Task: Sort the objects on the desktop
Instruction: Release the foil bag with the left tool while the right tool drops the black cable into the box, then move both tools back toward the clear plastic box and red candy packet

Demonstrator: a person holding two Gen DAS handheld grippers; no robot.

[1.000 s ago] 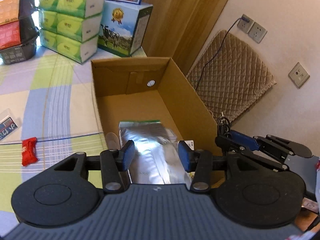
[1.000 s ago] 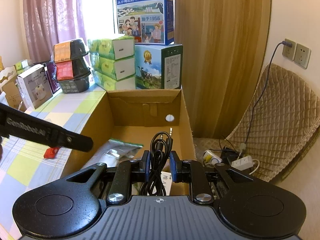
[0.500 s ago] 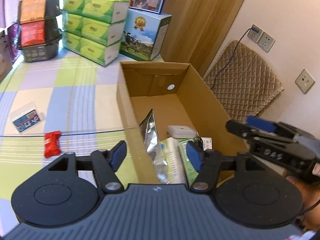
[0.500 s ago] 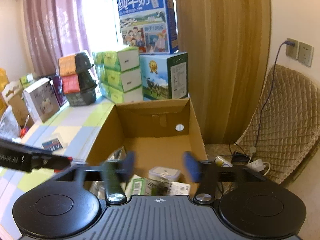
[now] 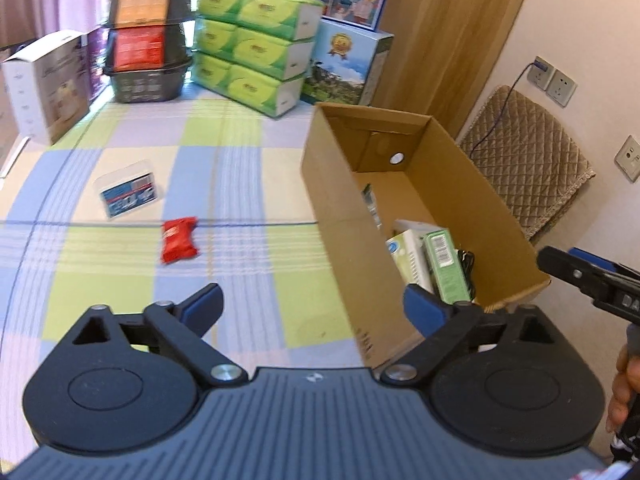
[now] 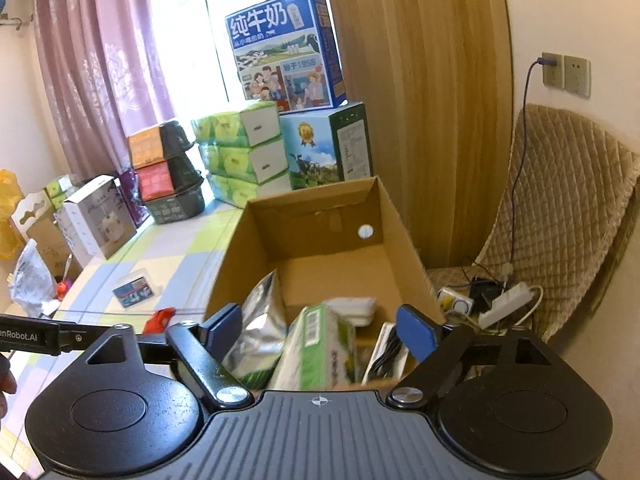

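An open cardboard box (image 5: 448, 200) (image 6: 320, 216) stands at the table's right edge. Inside it lie a silver foil pouch (image 6: 260, 332), a green carton (image 6: 320, 352) (image 5: 446, 266), a white case (image 6: 356, 308) and a black cable (image 6: 386, 354). My left gripper (image 5: 314, 304) is open and holds nothing, hovering over the box's near left corner. My right gripper (image 6: 320, 332) is open above the box's near end, also holding nothing. On the checked cloth left of the box lie a red snack packet (image 5: 178, 238) (image 6: 160, 318) and a small clear box with a blue label (image 5: 128, 196) (image 6: 134, 290).
Green tissue packs (image 5: 256, 40), stacked black bowls (image 5: 148, 48), milk cartons (image 6: 288, 52) and a white box (image 5: 44, 84) line the table's far side. A quilted chair (image 6: 560, 216) with a power strip (image 6: 504, 304) sits right of the box.
Right gripper opened and let the black cable fall into the box. Left gripper opened wider, released the foil pouch into the box, and swung left toward the table.
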